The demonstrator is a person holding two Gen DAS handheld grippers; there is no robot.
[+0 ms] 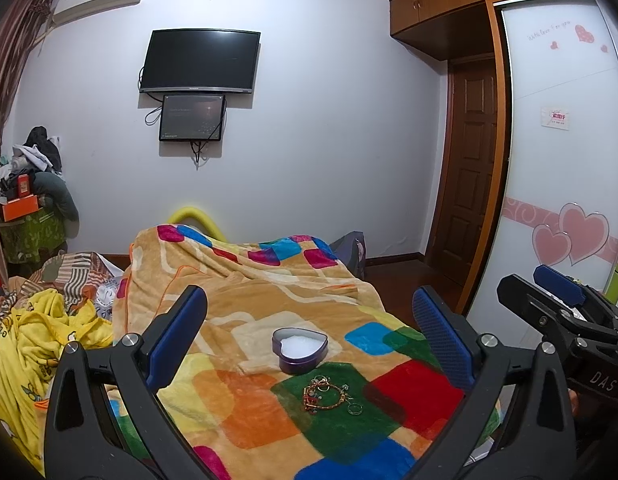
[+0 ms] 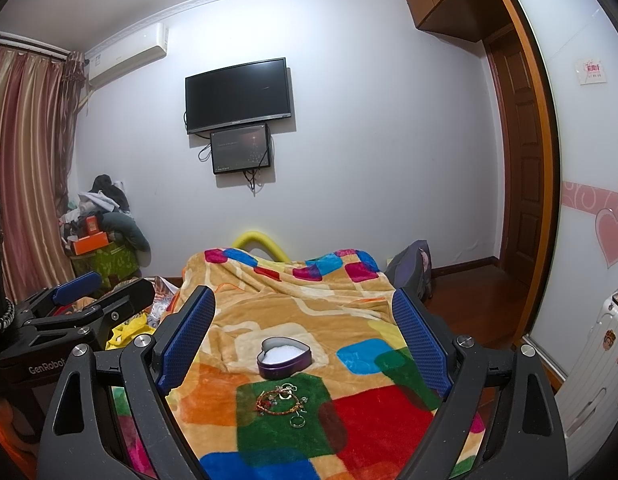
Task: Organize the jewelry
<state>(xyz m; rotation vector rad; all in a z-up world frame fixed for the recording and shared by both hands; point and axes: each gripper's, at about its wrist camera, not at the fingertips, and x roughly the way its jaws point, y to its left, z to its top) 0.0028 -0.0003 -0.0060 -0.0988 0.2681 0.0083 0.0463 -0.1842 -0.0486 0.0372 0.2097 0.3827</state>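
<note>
A purple heart-shaped box (image 1: 300, 350) with a white lining stands open on the colourful blanket (image 1: 245, 280); it also shows in the right wrist view (image 2: 284, 357). A small heap of jewelry (image 1: 329, 396), a beaded bracelet with rings, lies on a green patch just in front of the box, and shows in the right wrist view (image 2: 284, 400) too. My left gripper (image 1: 309, 316) is open and empty, held above and behind the jewelry. My right gripper (image 2: 305, 312) is open and empty, in the same stance. Each gripper shows at the edge of the other's view.
The blanket covers a raised surface that drops off to the wooden floor (image 2: 481, 292) on the right. Yellow clothes (image 1: 37, 340) lie heaped at the left. A wardrobe with heart stickers (image 1: 565, 160) and a white suitcase (image 2: 597, 360) stand at the right.
</note>
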